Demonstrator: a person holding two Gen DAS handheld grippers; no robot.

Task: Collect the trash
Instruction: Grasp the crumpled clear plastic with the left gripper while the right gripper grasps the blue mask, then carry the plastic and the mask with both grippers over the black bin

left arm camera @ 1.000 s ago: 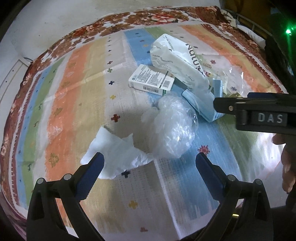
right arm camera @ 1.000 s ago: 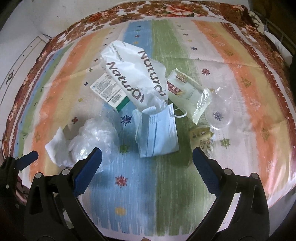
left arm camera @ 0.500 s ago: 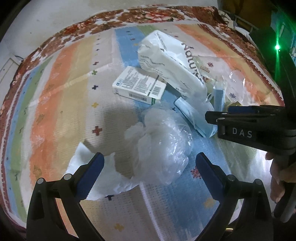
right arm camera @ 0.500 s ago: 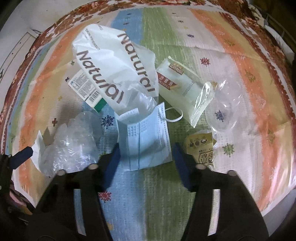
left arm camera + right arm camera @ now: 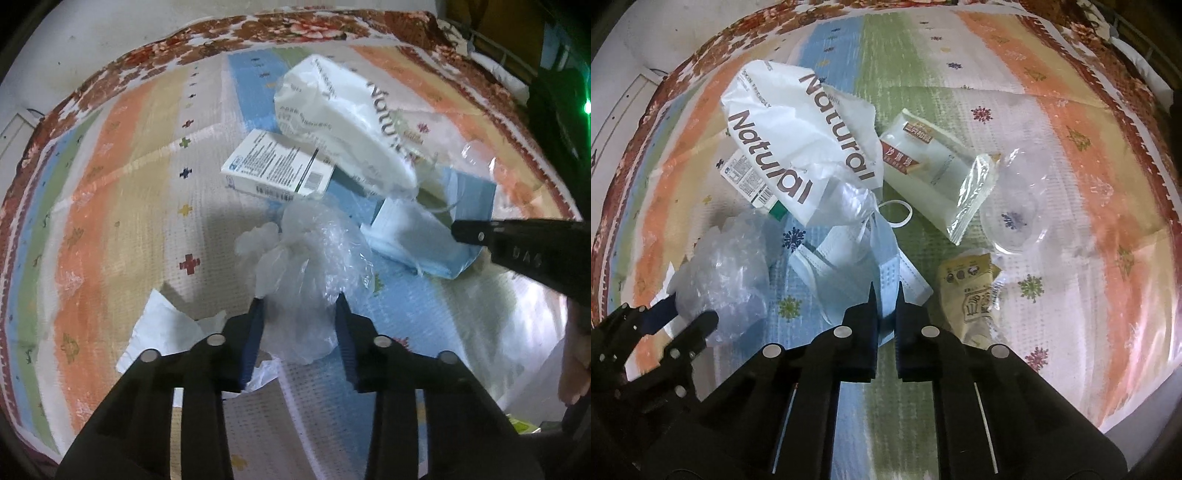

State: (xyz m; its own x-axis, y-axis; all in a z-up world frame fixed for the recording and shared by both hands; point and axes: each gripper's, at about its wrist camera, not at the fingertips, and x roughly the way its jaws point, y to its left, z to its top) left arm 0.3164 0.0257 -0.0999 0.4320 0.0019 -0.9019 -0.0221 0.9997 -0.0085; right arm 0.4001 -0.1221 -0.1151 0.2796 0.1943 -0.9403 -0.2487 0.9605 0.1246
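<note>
On the striped cloth (image 5: pixel 110 221) the trash lies just ahead of both tongs. My left gripper (image 5: pixel 300 306), nearer the crumpled clear bag (image 5: pixel 314 266), is closing around it; my right gripper (image 5: pixel 885 295) has pinched the blue mask (image 5: pixel 857 258) at its near edge.

The left claw (image 5: pixel 300 301) is closing on the crumpled clear plastic bag (image 5: pixel 314 266) — the bag sits between its jaws.
</note>
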